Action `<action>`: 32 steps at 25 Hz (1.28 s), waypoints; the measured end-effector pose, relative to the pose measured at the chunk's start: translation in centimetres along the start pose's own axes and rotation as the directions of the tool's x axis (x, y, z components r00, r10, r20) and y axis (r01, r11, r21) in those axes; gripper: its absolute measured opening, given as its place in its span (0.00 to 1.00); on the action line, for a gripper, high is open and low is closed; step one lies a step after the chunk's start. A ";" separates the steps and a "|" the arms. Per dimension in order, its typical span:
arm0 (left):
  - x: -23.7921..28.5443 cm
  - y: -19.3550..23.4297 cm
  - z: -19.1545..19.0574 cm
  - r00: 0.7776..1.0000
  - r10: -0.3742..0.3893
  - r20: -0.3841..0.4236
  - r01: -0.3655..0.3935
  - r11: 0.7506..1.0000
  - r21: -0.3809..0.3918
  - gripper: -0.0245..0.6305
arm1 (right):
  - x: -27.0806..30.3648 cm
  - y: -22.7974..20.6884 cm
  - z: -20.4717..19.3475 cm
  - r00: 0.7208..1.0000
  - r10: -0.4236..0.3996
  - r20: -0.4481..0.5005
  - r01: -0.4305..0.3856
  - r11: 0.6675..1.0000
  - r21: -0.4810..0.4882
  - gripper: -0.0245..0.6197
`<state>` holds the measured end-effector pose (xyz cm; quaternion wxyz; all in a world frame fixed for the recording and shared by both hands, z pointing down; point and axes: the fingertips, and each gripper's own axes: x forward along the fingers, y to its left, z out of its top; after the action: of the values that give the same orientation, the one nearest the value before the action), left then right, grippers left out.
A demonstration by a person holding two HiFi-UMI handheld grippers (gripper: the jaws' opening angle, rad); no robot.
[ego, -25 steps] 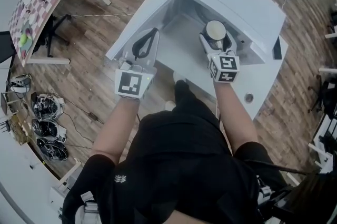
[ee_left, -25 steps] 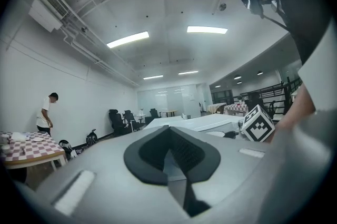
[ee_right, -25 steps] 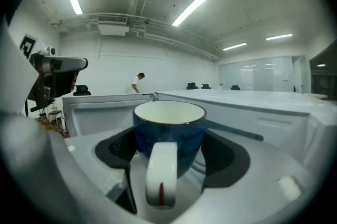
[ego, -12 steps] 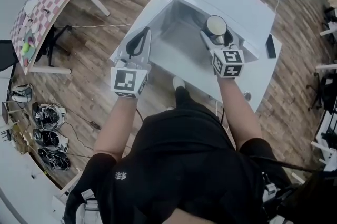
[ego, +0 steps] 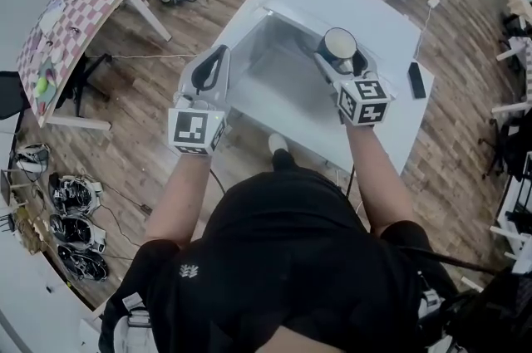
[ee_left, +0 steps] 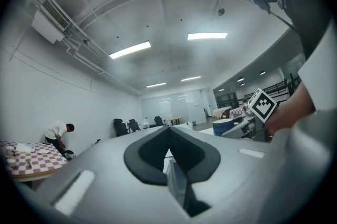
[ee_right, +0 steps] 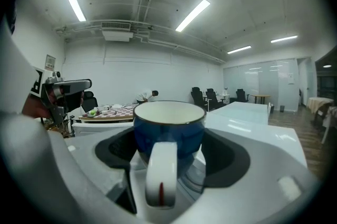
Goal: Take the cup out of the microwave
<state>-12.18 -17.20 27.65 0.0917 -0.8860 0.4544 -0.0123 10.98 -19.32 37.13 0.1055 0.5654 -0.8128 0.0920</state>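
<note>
**Cup gripped at the microwave's mouth**

The blue ceramic cup with a white inside (ee_right: 168, 125) stands upright in the right tongs (ego: 335, 61), which are clenched on its body. Its white handle faces back toward the hand.

The left tongs (ego: 218, 56) are closed on nothing and sit well apart to the left, by the white box microwave (ego: 274, 52).

The cup's base is hidden, so I cannot tell whether it has cleared the cavity.

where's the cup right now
The blue cup is gripped in the right tongs, right of centre in the head view, at the mouth of the open white microwave, near its right side.
</note>
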 end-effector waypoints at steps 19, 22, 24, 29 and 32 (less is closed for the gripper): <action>4.2 2.5 4.0 1.000 -0.021 -0.015 0.022 0.999 0.037 0.04 | -0.1 -1.1 6.2 0.998 0.059 0.033 -0.059 0.998 -0.020 0.62; 4.6 3.1 4.9 1.000 -0.025 0.000 0.025 0.999 0.047 0.04 | 0.1 -1.2 7.2 0.998 0.054 0.037 -0.053 0.998 -0.028 0.62; 4.7 3.2 5.3 1.000 -0.024 0.009 0.023 0.999 0.049 0.04 | -0.1 -1.5 7.7 0.998 0.048 0.043 -0.047 0.998 -0.030 0.62; 4.9 2.7 5.0 1.000 -0.029 0.002 0.029 0.999 0.045 0.04 | -0.5 -2.0 8.1 0.998 0.044 0.053 -0.043 0.999 -0.024 0.62; 4.9 2.9 4.7 0.999 -0.035 0.000 0.035 0.998 0.045 0.04 | -0.1 -1.9 8.2 0.998 0.041 0.046 -0.040 0.999 -0.026 0.62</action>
<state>-11.09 -22.13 22.25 0.1115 -0.8915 0.4384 -0.0240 12.27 -22.04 29.30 0.0918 0.5493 -0.8275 0.0709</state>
